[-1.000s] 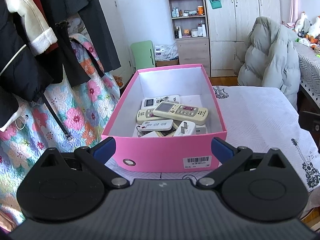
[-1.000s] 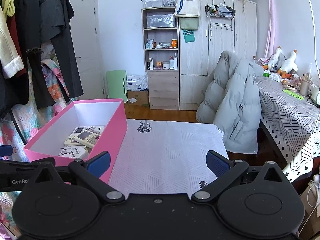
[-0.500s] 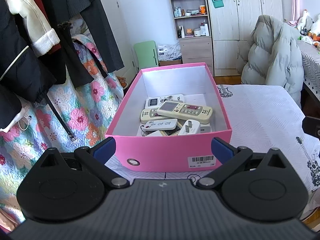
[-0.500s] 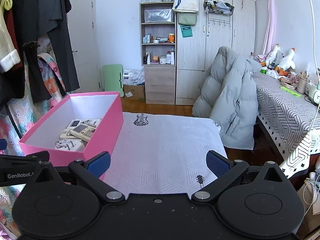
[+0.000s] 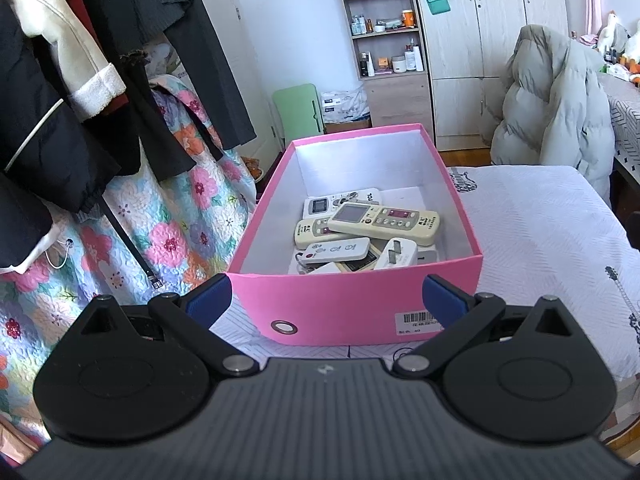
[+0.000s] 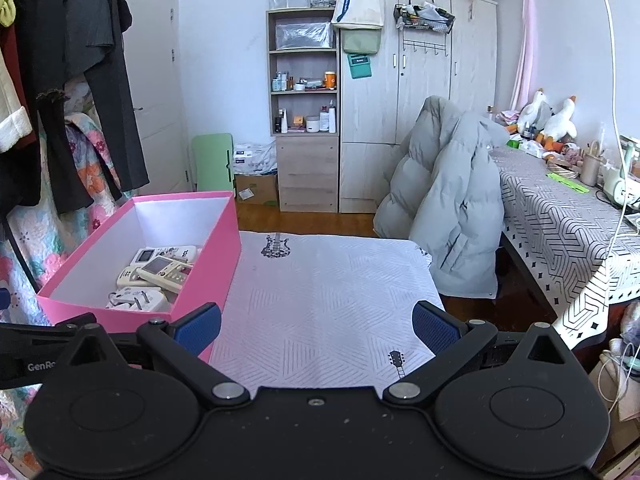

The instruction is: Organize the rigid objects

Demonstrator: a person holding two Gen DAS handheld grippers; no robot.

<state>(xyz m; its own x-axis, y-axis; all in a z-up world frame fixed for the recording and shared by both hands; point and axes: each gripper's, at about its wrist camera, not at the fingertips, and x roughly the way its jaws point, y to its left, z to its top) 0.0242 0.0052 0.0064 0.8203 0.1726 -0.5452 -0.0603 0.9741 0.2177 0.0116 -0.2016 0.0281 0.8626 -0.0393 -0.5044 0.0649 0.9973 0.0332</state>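
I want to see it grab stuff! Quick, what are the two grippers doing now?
Left gripper: open, holding nothing, facing the pink box.
Right gripper: open, holding nothing.

A lived-in bedroom of a home is being shown. Coats and dark garments are being kept on an open rack beside a floral quilt. Toiletry bottles are being stored on a wooden shelf unit next to a pale wardrobe. A grey puffer jacket is being draped over a chair, and plush geese are being kept on a patterned-cloth table cluttered with personal items.
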